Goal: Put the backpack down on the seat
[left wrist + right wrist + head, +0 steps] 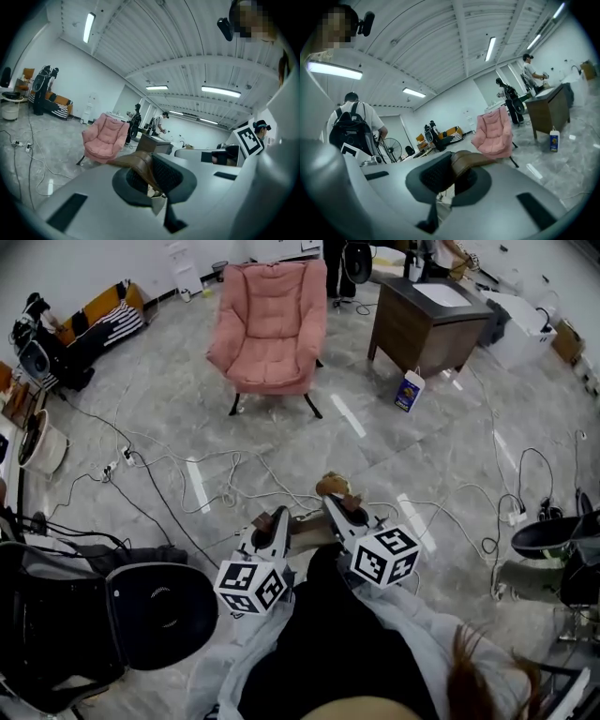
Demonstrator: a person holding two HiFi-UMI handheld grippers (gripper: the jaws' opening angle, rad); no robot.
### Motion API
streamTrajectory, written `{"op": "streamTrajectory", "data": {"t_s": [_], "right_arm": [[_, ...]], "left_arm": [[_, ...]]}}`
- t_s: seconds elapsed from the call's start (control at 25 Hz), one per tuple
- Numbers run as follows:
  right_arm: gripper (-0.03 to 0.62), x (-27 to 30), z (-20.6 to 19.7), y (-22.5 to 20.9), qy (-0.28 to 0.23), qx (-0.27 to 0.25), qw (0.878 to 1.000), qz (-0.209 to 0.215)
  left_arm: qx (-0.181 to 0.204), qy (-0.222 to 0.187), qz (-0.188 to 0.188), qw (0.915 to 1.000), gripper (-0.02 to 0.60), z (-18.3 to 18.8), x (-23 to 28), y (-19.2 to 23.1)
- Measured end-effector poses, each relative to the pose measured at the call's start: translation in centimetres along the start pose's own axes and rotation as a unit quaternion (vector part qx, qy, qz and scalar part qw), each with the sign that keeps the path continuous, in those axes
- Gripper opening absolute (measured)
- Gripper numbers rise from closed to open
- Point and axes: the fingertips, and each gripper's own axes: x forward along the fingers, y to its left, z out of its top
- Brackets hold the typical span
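Note:
The pink armchair (270,329) stands on the grey floor ahead of me, its seat bare; it also shows as the pink armchair (105,138) and the pink armchair (494,131). A brown backpack (334,487) hangs low in front of me, mostly hidden under the grippers. My left gripper (279,515) is shut on a brown leather strap (138,164). My right gripper (336,505) is shut on a brown strap (471,159) too. Both grippers sit side by side, well short of the chair.
A dark wooden desk (427,310) stands right of the chair, with a blue and white carton (409,390) at its foot. Cables (187,474) snake over the floor between me and the chair. A black fan (155,615) lies near left, a black stool (553,535) at right.

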Motion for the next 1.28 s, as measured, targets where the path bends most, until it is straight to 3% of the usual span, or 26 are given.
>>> {"op": "streamTrajectory", "data": {"t_s": [0.32,0.56,0.84,1.28], "right_arm": [[0.008,0.6,-1.1,-1.5,0.006,0.033,0.999,-0.002],[0.008,3.6,0.1,-4.6,0.016,0.042,0.999,-0.009],[0.008,9.6,3.6,-10.0,0.037,0.047,0.998,-0.016],[0.008,17.5,8.8,-16.0,0.046,0.053,0.998,0.003]], "left_arm": [[-0.017,0.011,0.001,0.9998,0.014,-0.8,1.5,1.0],[-0.023,0.029,0.005,0.9993,0.014,-1.0,5.6,2.8],[-0.026,0.046,0.012,0.9985,0.014,0.4,13.1,5.7],[-0.044,0.037,0.026,0.998,0.014,3.5,22.8,10.2]]}}
